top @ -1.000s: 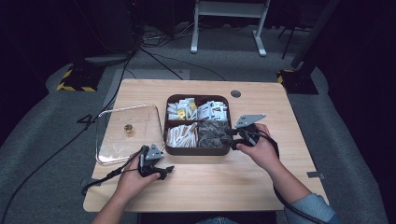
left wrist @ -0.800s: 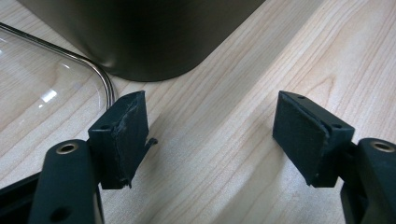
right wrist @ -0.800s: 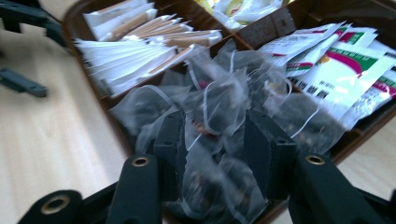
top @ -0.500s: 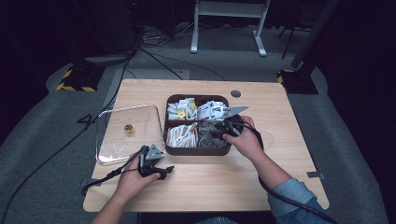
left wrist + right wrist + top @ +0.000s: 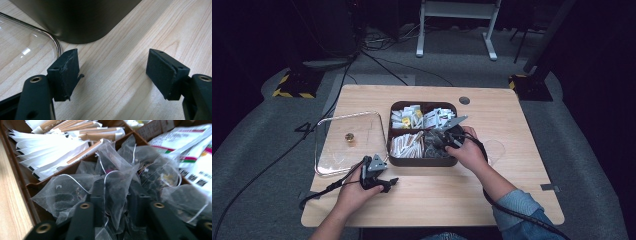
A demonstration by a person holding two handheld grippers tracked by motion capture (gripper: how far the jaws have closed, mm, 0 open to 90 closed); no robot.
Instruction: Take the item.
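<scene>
In the high view, a brown divided tray (image 5: 395,161) stands in the middle of the worktop (image 5: 512,200). The right claw (image 5: 443,141) reaches into the front right compartment of this tray, among the clear tea bags (image 5: 432,145). The left claw (image 5: 388,183) rests on the worktop just in front of the tray's front left corner. A glass lid (image 5: 332,150) lies to the left of the tray.

In the left gripper view, the left claw (image 5: 112,72) is wide apart with only bare wood between the pads, and the dark tray wall (image 5: 75,22) is just behind it.

In the right gripper view, the right claw (image 5: 116,195) has just been closing and is now clamped on one clear tea bag (image 5: 117,182) inside the tray, beside the compartment of white paper sachets (image 5: 62,147)
</scene>
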